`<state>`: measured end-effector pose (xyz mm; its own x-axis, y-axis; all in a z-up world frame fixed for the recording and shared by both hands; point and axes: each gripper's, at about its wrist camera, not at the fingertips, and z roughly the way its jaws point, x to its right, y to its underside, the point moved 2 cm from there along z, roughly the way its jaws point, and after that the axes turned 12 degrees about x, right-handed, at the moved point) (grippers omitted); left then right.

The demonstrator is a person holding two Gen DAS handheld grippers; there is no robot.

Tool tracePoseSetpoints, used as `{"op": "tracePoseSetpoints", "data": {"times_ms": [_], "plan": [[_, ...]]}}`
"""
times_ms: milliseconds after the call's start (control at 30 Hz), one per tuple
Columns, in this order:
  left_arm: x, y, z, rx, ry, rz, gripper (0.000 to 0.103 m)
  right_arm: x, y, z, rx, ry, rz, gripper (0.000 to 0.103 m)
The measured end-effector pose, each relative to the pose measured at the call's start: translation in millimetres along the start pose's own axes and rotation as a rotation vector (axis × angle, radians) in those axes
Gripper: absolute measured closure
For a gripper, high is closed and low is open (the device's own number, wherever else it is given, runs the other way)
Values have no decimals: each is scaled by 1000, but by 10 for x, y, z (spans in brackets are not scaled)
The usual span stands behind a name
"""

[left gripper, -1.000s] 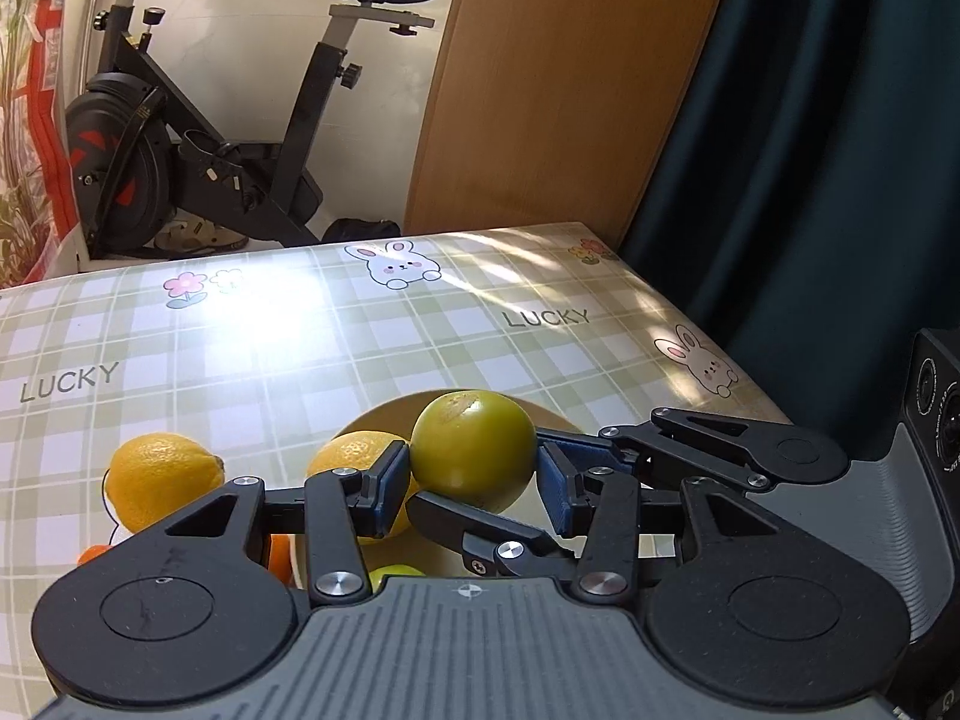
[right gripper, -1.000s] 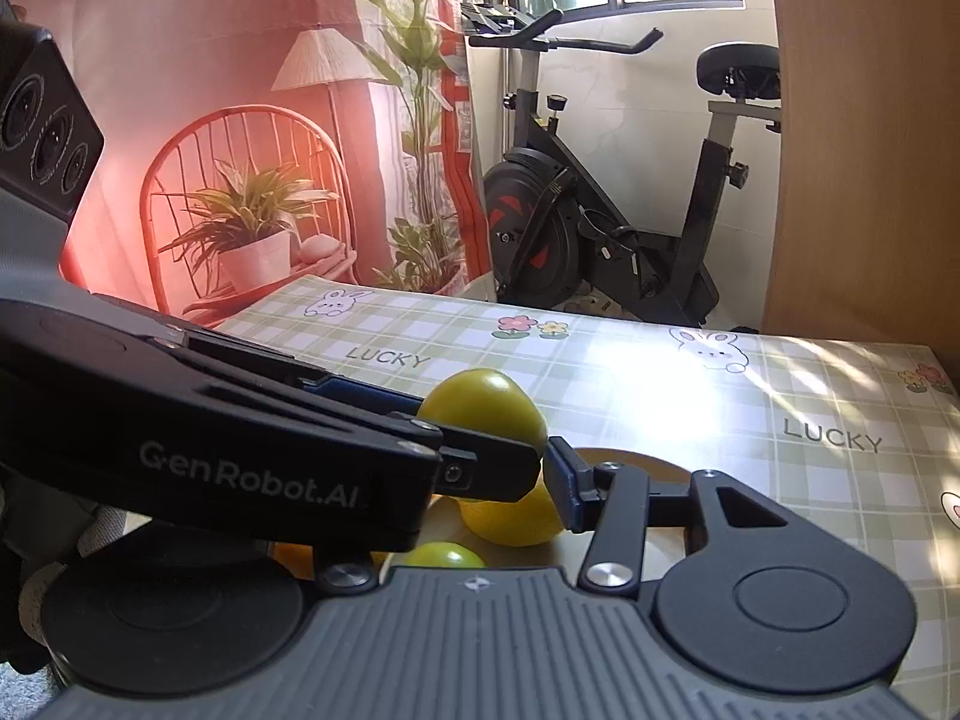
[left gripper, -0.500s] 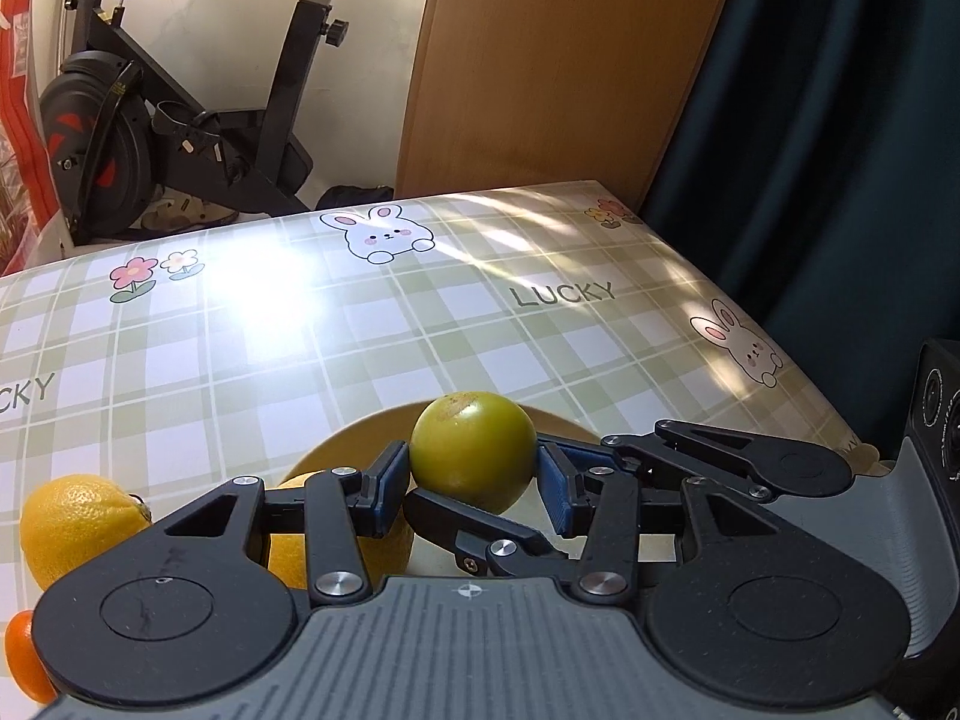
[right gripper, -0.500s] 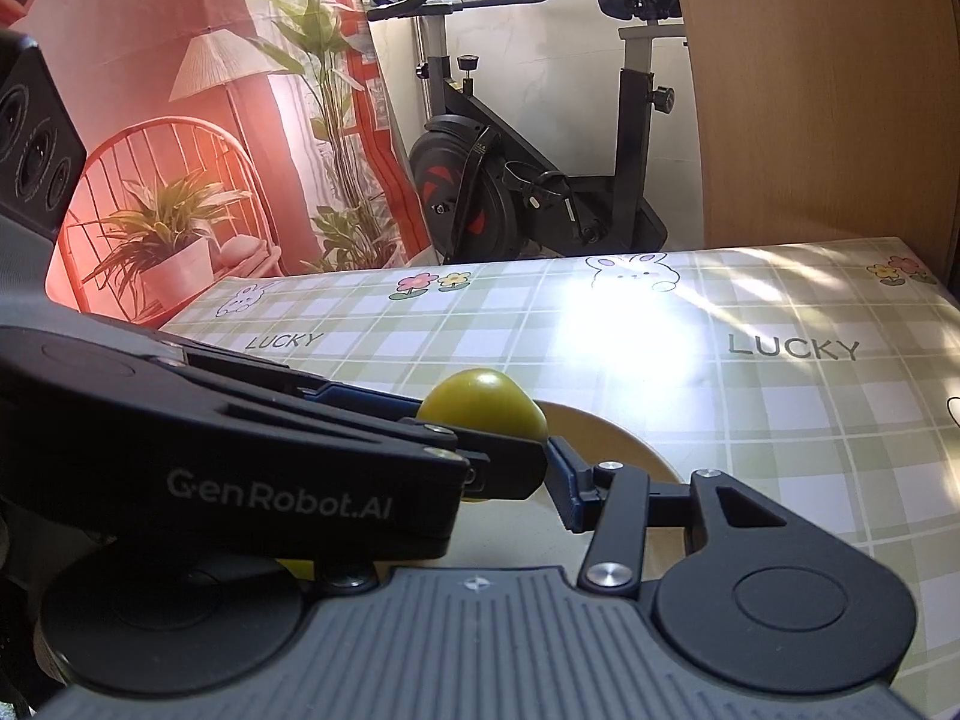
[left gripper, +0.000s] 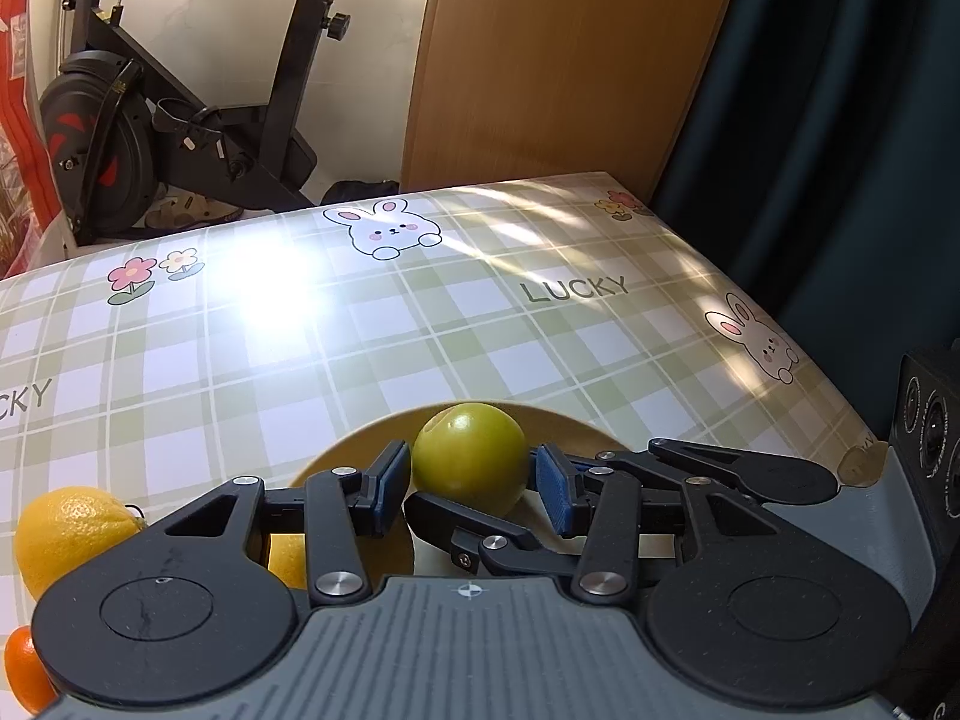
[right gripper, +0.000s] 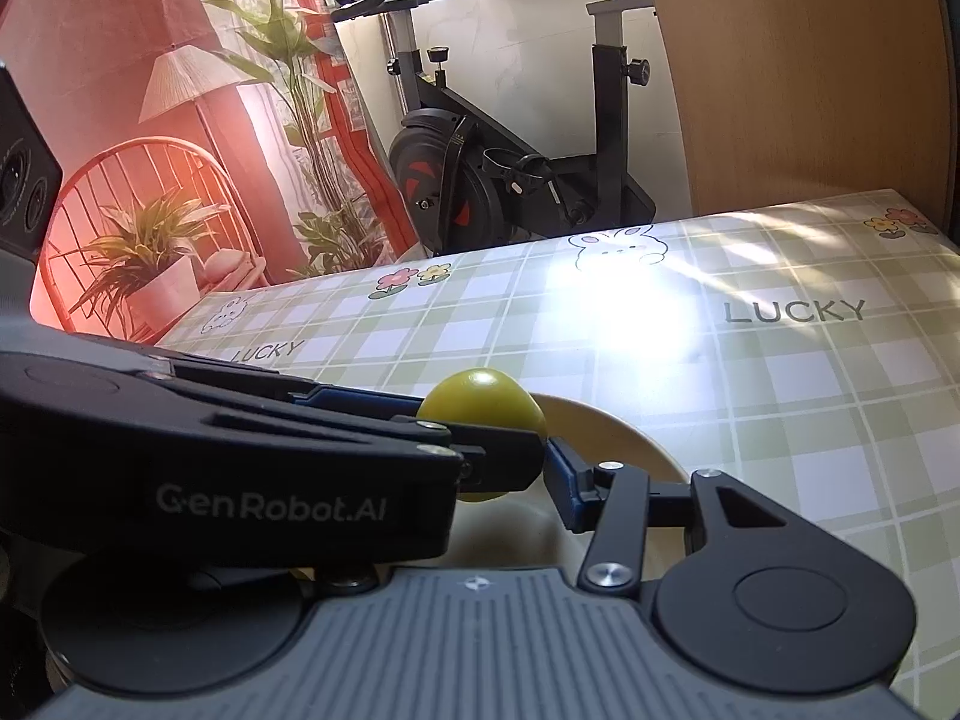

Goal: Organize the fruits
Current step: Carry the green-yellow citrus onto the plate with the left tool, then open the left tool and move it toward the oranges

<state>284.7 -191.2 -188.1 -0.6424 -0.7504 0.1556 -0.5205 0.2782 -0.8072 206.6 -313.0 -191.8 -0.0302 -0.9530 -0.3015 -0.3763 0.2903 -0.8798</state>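
Observation:
A green round fruit (left gripper: pixel 469 457) sits between the blue pads of my left gripper (left gripper: pixel 473 480), above a yellow plate (left gripper: pixel 576 429). The pads stand a little apart from the fruit's sides, so the jaws look slightly open. In the right wrist view the same fruit (right gripper: pixel 483 405) shows above the plate (right gripper: pixel 606 426). The left gripper's black body crosses in front of my right gripper (right gripper: pixel 510 468) and hides its left finger; only its right blue pad (right gripper: pixel 564 483) shows. A lemon (left gripper: pixel 69 531) lies left of the plate, and a small orange fruit (left gripper: pixel 21 669) lies at the lower left.
The table wears a green plaid cloth (left gripper: pixel 252 324) with rabbits and the word LUCKY. An exercise bike (left gripper: pixel 180 120), a wooden panel (left gripper: pixel 558 60) and a dark curtain (left gripper: pixel 840 120) stand beyond the far edge. Another yellow fruit (left gripper: pixel 285 558) shows under the left finger.
The left gripper has carried the green fruit to the right, over the plate, and lower. Its pads have eased apart from the fruit. The lemons have slid left in view.

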Motion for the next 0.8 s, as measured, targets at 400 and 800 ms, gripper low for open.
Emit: {"op": "tracePoseSetpoints", "data": {"times_ms": [400,800], "plan": [[-101,-38,-189,38,-43,-20,54,5,-17,12,-13,53,27,51],[-208,36,-526,71,-83,-35,54,-132,-26,-214,-16,85,-22,49]]}}
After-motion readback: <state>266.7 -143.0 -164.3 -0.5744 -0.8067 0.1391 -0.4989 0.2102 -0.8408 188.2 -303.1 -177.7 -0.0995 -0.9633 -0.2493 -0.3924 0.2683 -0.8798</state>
